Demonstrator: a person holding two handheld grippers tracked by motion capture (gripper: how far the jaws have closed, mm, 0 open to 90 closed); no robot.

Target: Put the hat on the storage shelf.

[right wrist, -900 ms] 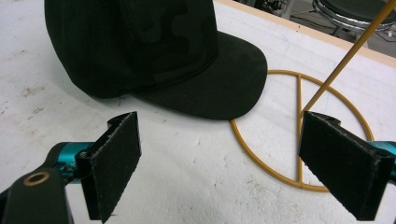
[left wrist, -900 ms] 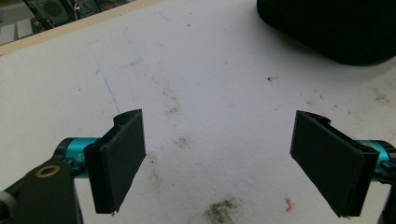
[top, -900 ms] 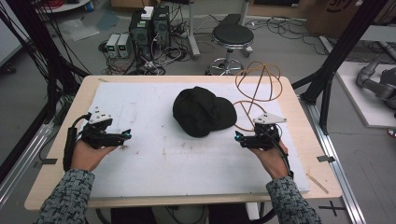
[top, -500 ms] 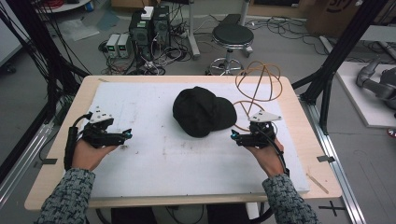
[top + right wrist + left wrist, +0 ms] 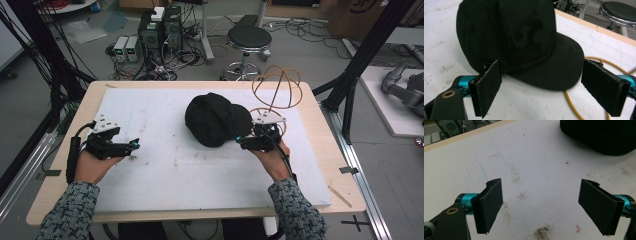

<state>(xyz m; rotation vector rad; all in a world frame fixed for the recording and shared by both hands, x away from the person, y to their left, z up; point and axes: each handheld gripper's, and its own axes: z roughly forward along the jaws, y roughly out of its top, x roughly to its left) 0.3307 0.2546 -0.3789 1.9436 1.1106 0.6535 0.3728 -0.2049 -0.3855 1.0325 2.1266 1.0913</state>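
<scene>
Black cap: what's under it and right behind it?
The black cap lies on the white mat. Behind its brim stands the wire frame, whose base ring lies partly hidden by the brim. Anything beneath the crown is covered.

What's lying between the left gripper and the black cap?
Nothing but bare, stained white mat; the high view shows that stretch between the left gripper and the black cap bare.

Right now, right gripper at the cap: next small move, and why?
Probably ease the right gripper forward so its open jaws straddle the brim of the black cap, then close. The brim edge lies just ahead of the pads, nothing is gripped, and the wire hat stand waits behind.
</scene>
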